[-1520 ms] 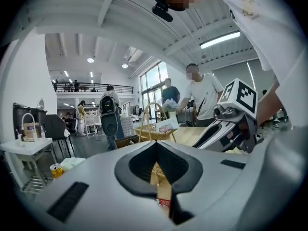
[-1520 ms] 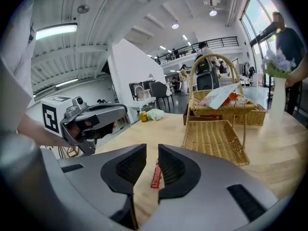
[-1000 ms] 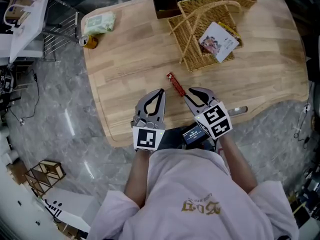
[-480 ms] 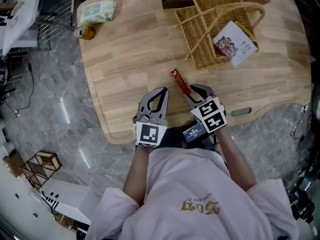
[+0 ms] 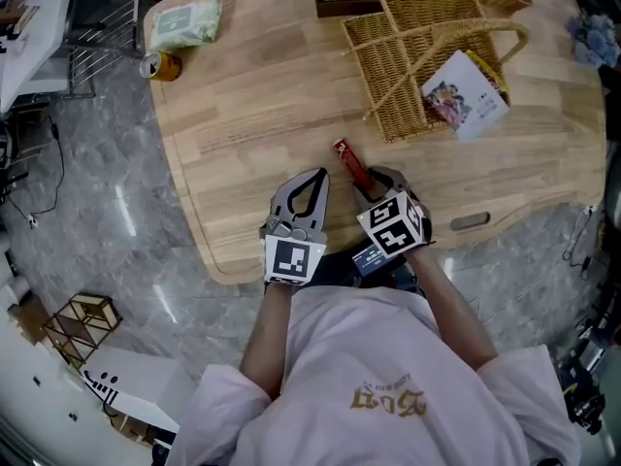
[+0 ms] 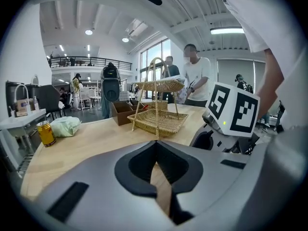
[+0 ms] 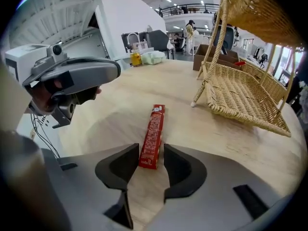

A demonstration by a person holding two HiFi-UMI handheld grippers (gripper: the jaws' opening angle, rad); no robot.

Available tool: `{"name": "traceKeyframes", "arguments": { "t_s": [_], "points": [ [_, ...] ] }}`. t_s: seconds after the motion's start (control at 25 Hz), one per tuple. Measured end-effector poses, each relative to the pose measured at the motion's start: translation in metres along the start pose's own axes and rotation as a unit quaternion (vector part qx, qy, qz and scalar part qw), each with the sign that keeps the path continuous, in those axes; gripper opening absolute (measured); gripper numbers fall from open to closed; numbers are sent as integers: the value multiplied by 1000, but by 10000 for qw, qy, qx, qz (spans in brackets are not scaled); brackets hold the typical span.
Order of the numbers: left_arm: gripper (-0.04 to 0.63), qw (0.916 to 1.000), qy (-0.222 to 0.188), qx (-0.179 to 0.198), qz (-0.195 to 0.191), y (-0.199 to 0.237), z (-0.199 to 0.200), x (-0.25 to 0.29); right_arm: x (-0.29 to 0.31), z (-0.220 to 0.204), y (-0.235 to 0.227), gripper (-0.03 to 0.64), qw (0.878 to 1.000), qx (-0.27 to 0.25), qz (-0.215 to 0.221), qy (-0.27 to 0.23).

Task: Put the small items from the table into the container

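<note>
Red snack packet (image 5: 349,163), a long, slim, flat-sided stick with glossy printed wrapping, lies on the pale wooden table (image 5: 243,115), running from 11 o'clock to 5 o'clock in the head view. Its 5 o'clock end sits between the 2 jaws of the right gripper (image 5: 374,178), which tilts steeply down over it. In the right gripper view the packet (image 7: 152,136) points away at 12 o'clock, and the jaws of the right gripper (image 7: 151,160) are opening, their dark moulded pads flanking the packet's near end with a narrow gap on the right side; on the left side I cannot tell whether pad and packet touch.

At 9 o'clock from the packet, the left gripper (image 5: 315,175) rests low over bare wood, its smooth grey jaws (image 6: 156,148) closed tip to tip with nothing between them.

At 1 o'clock from the packet stands the woven wicker basket (image 5: 427,56), open-weave, shallow and rectangular, with a tall arched handle; a glossy printed booklet (image 5: 464,90) lies at its 4 o'clock corner. Bare plank grain separates packet and basket (image 7: 245,93).

Far off at 10 o'clock, near the table's rounded corner, sit a soft green pack (image 5: 184,25) and a yellow can (image 5: 160,64). The table's curved edge passes just behind both grippers at 6 o'clock.
</note>
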State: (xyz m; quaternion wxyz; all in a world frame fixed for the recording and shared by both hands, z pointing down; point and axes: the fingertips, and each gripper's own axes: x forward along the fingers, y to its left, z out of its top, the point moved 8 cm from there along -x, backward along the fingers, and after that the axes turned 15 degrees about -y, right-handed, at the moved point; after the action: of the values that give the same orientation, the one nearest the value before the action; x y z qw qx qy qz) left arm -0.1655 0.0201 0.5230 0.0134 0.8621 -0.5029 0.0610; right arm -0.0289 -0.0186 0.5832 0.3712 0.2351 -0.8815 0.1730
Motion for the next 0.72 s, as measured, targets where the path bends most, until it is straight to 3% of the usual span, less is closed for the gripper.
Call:
{"name": "traceKeyframes", "arguments": {
  "t_s": [0.2,0.56,0.72],
  "points": [
    [-8,10000,-23,-30,17,4,1,3,1,0,-7,124,10000,57,10,5],
    [-8,9997,-218,-14,139,6,19,2,-21,12,-11,121,9983,364,-20,-446],
    [-8,9984,-231,-256,439,6,38,-1,-36,23,-6,121,9965,434,-22,-718]
  ]
}}
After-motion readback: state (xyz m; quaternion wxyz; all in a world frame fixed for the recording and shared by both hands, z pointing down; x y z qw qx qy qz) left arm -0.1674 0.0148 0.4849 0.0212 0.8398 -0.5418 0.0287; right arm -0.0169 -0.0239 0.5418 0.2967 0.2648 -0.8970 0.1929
